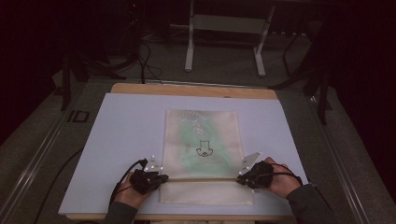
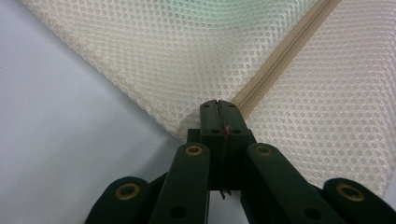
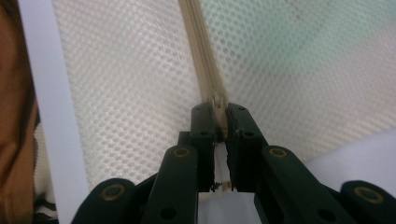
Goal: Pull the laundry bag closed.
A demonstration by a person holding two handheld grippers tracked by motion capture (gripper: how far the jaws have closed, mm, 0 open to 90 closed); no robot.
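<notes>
A cream mesh bag point(image 1: 203, 140) lies flat on the pale board point(image 1: 126, 140), with something green showing through it and a small black drawing point(image 1: 203, 150) on that. Its zipper point(image 1: 201, 178) runs across near the front. My left gripper point(image 1: 163, 177) is at the zipper's left end. In the left gripper view its jaws point(image 2: 218, 105) are pressed together on the bag's edge where the zipper point(image 2: 285, 51) ends. My right gripper point(image 1: 239, 178) is at the zipper's right end, with its jaws point(image 3: 218, 109) shut on the zipper pull point(image 3: 216, 100).
The board rests on a wooden table point(image 1: 187, 89) whose edge shows at the back. Beyond it on the dark floor stand a metal frame's legs point(image 1: 189, 51) and some cables point(image 1: 147, 65). Bare board lies to the left and right of the bag.
</notes>
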